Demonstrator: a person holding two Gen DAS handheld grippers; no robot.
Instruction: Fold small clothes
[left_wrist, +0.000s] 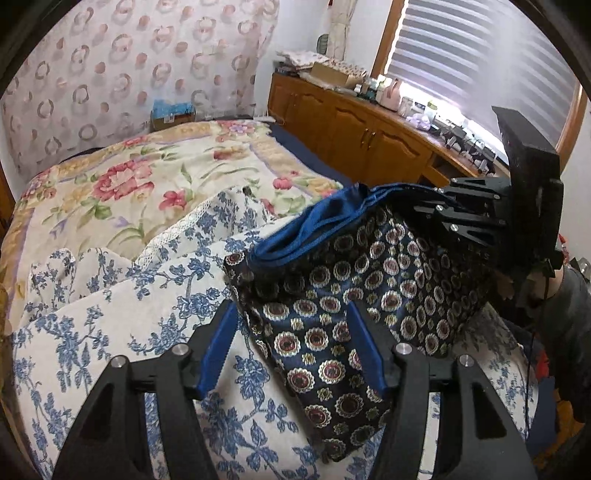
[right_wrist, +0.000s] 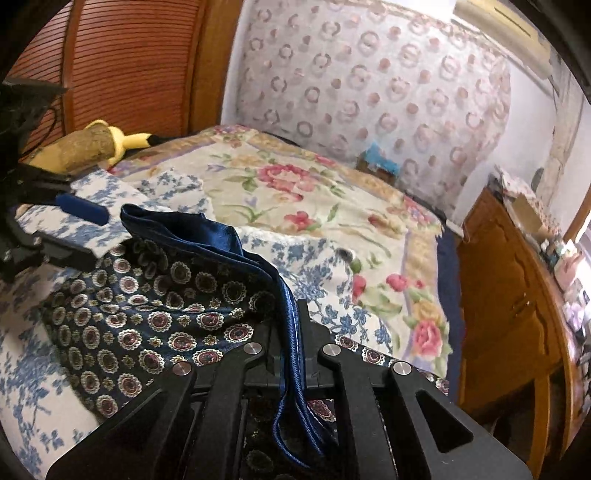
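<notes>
A dark navy garment with round medallion print and a shiny blue waistband is draped over the bed. In the left wrist view my left gripper stands open just above it; one blue pad is over the print, and the other is over white cloth. My right gripper is shut on the blue waistband, which runs back between its fingers. It also shows at the right of the left wrist view, where the right gripper lifts the garment's far corner. The left gripper appears at the left of the right wrist view.
A white cloth with blue flowers lies under the garment, on a floral bedspread. A wooden cabinet crowded with small items runs along the bed's right side. A yellow plush toy lies at the headboard.
</notes>
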